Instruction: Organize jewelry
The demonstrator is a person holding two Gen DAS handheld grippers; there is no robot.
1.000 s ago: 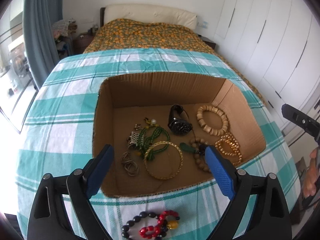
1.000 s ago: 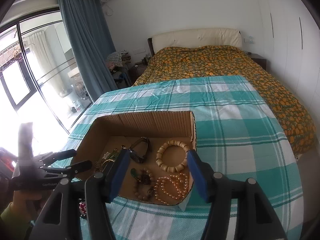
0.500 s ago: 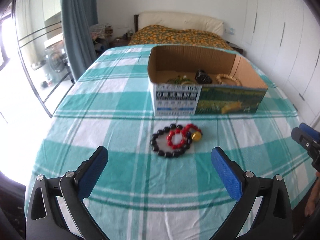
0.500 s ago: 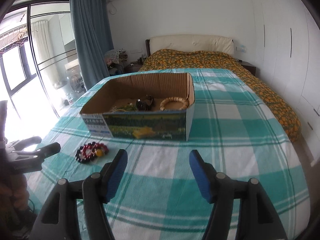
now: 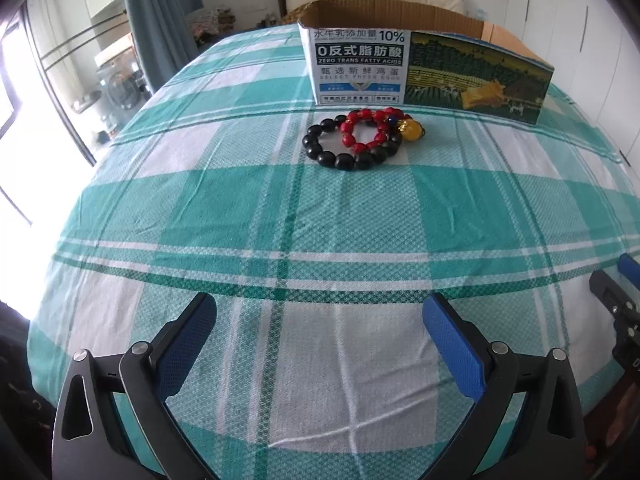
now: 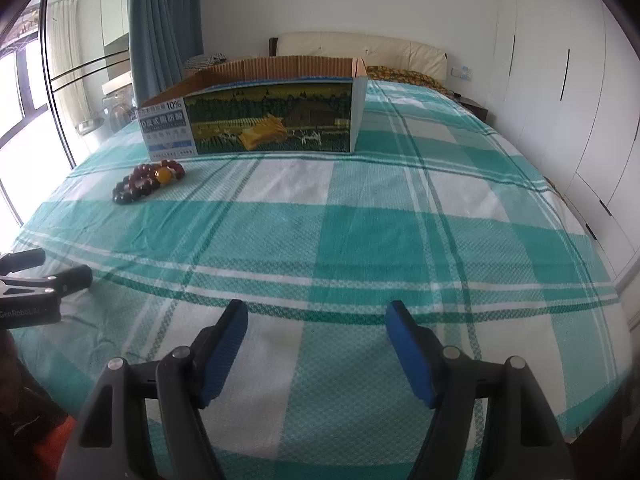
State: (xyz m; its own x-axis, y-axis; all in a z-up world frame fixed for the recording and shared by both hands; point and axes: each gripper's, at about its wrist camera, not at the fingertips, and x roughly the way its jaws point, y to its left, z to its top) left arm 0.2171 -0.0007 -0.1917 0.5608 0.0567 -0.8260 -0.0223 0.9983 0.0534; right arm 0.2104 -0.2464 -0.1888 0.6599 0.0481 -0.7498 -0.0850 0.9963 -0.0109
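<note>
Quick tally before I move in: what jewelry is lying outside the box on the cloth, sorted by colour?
Black bead bracelet: 1
Red bead bracelet, partly lying over the black one: 1
Yellow bead at the red bracelet's end, touching both: 1
Total: 3 pieces, all in one cluster in front of the cardboard box. The box's contents are hidden from both views.

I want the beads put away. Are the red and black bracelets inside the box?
No, the bracelets lie on the tablecloth in front of the box.

My left gripper (image 5: 320, 320) sits at the bottom of its frame, jaws spread wide and holding nothing. My right gripper (image 6: 316, 326) sits low in its own frame, likewise parted and holding nothing.
</note>
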